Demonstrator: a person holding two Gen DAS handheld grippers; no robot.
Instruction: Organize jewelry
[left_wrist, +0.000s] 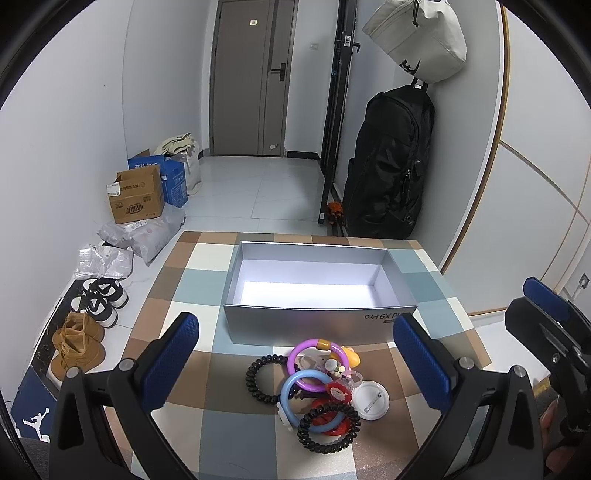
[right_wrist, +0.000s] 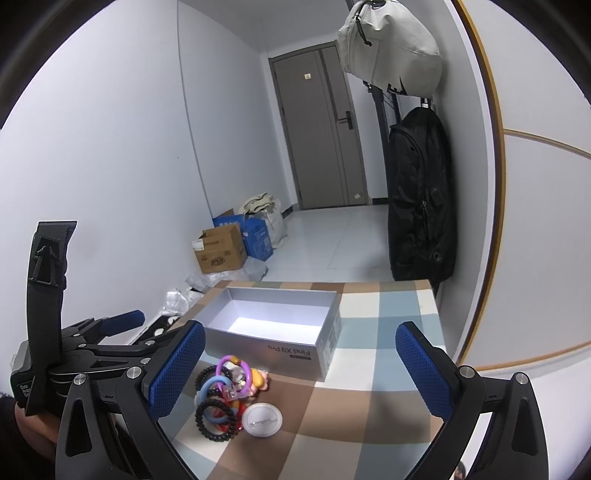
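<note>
Two grippers hang over a small table with a checked cloth (left_wrist: 207, 417) in blue, brown and white squares. On the cloth sits a little pile of jewelry (left_wrist: 314, 391), close to the near edge. In the pile, a purple ring (left_wrist: 295, 360) lies across a light blue ring (left_wrist: 291, 391), and a black coil band (left_wrist: 258, 380) sits to their left. Another black coil band (left_wrist: 328, 428) lies at the front of the pile, on top of something red. A round white pin badge (left_wrist: 373, 400) lies face down just to the right, touching the pile. Behind the pile stands an open silver box (left_wrist: 306, 326) with nothing showing inside it. Upside-down words on its front read "Find X9 Pro". The pile is just in front of the box, not in it. The left gripper (left_wrist: 295, 373) has its blue fingers spread wide, and nothing is between them. The right gripper (right_wrist: 301, 373) is spread wide too and holds nothing. Both are above the table and touch none of the jewelry. On the floor to the left are cardboard boxes (left_wrist: 138, 195) and shoes (left_wrist: 98, 299). A black backpack (left_wrist: 391, 162) hangs on the wall behind the table.
</note>
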